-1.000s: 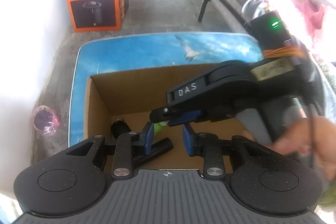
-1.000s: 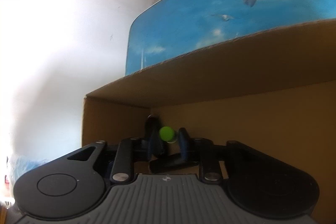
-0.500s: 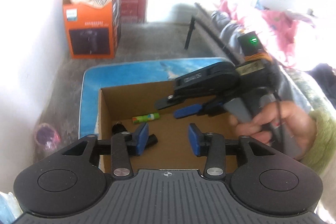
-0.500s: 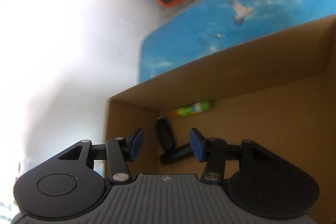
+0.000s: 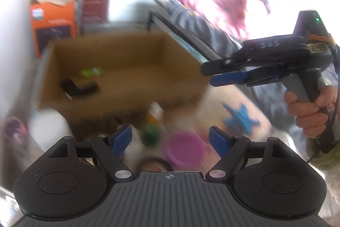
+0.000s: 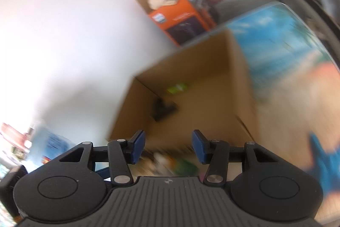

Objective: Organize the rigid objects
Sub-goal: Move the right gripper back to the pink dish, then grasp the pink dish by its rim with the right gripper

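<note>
Your left claw (image 5: 170,139) is empty and its jaws are still spreading, hanging just in front of the cardboard box (image 5: 131,50) over a blurry purple lid (image 5: 184,149) and a green bottle (image 5: 151,135). Your right claw (image 6: 168,146) is part open with nothing in it, near the box's front right corner. Inside the box, at its back left, sit the green tube (image 5: 91,72) and the black pieces (image 5: 79,87).

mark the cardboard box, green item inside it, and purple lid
cardboard box (image 5: 119,103), left wrist view, near outer wall.
green item (image 5: 91,72), left wrist view, middle of its blurred body.
purple lid (image 5: 184,147), left wrist view, centre of its top.
</note>
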{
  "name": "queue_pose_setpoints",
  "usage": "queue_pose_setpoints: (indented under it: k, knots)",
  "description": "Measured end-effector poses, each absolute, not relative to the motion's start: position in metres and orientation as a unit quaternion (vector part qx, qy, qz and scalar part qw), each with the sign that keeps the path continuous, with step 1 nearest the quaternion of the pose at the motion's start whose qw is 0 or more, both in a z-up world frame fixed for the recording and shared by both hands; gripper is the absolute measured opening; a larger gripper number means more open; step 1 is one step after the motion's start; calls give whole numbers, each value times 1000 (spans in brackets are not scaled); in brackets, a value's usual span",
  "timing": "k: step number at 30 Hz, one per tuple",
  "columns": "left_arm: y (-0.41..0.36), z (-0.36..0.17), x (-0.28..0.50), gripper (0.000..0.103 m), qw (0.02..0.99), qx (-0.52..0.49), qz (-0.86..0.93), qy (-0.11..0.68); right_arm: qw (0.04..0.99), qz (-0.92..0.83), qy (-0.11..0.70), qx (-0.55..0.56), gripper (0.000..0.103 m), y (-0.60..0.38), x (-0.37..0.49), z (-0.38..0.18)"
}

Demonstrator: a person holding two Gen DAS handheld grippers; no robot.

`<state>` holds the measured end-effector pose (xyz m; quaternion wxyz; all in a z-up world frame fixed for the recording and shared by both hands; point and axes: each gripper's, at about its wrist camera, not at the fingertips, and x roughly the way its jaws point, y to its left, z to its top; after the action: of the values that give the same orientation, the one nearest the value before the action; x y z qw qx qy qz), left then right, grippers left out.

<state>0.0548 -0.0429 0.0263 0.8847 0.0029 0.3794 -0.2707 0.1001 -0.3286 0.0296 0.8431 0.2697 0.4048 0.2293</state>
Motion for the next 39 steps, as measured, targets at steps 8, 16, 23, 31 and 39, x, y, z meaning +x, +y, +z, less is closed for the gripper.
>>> queue_pose_setpoints:
  k: [8, 16, 23, 31, 39]
  knots:
    - [-96, -28, 38, 79, 892, 97, -232, 376, 861, 179, 434, 197, 36, -301, 75, -32]
    - [-114, -43, 43, 80, 885, 123, -230, 385, 870, 175, 440, 136, 16, -285, 74, -50]
    - [-124, -59, 46, 80, 877, 122, -225, 408, 878, 173, 435, 102, 9, -280, 71, -54]
    - [-135, -59, 46, 80, 874, 127, -236, 406, 876, 162, 438, 124, 9, -300, 70, -56]
    - [-147, -67, 50, 71, 872, 121, -239, 410, 877, 164, 431, 138, 9, -306, 69, -58]
